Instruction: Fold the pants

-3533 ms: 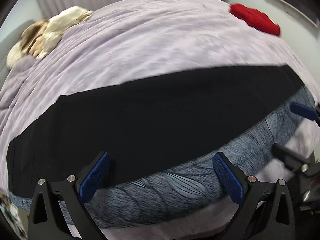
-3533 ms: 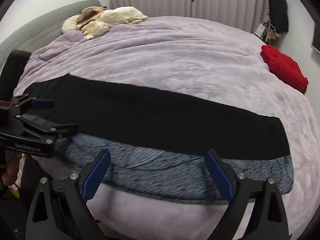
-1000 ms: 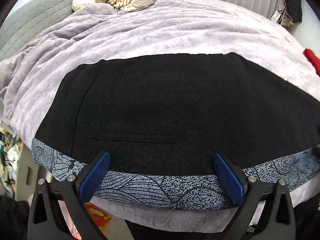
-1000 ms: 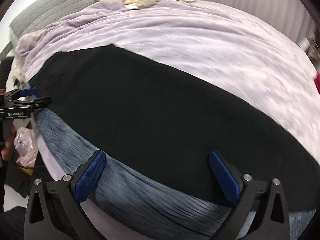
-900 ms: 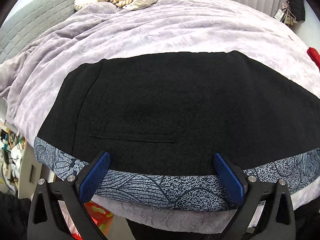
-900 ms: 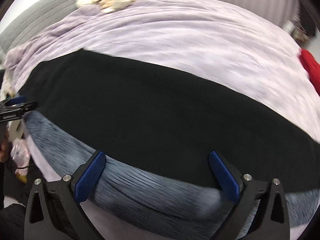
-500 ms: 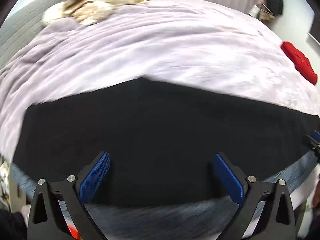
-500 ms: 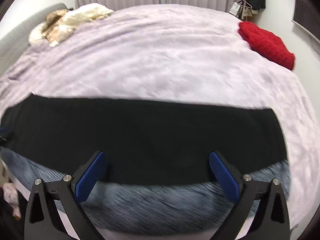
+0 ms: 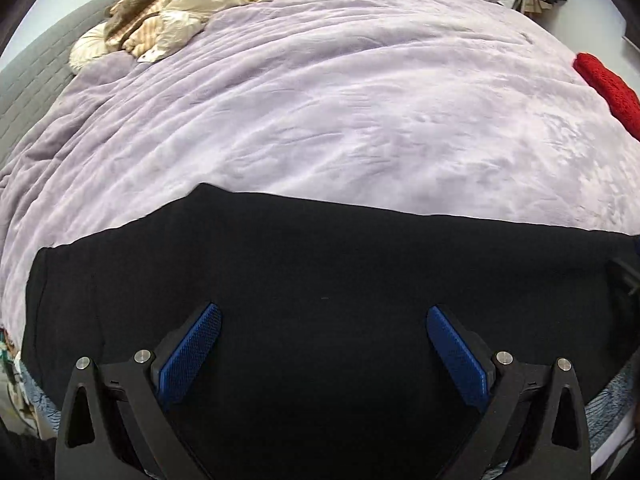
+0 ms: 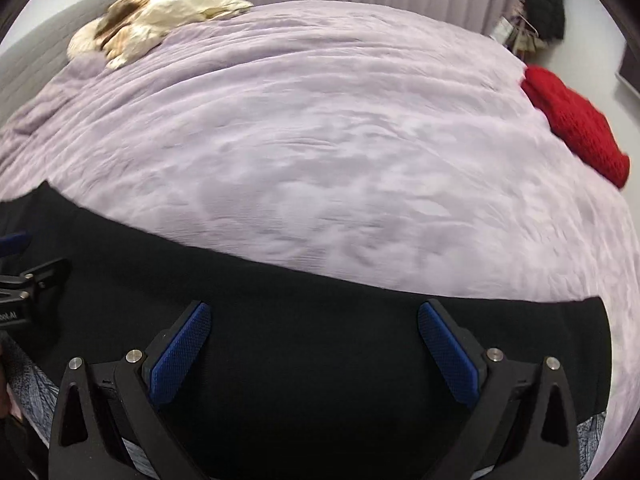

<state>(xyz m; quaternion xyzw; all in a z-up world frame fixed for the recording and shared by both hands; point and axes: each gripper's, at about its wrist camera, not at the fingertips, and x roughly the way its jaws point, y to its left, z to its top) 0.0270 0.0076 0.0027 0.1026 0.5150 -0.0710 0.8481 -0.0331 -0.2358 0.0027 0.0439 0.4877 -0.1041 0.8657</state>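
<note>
A wide bed [image 9: 320, 112] carries everything, covered by a rumpled lilac blanket [image 10: 320, 152]. Black pants [image 9: 328, 280] lie flat across the near edge of the blanket, on top of a blue-grey patterned cloth [image 9: 608, 408] that shows as a strip below them at both ends. A heap of cream and brown clothes [image 9: 160, 28] sits at the far left by the grey headboard [image 9: 36, 64]. A red knitted item [image 10: 572, 124] lies at the far right edge.
</note>
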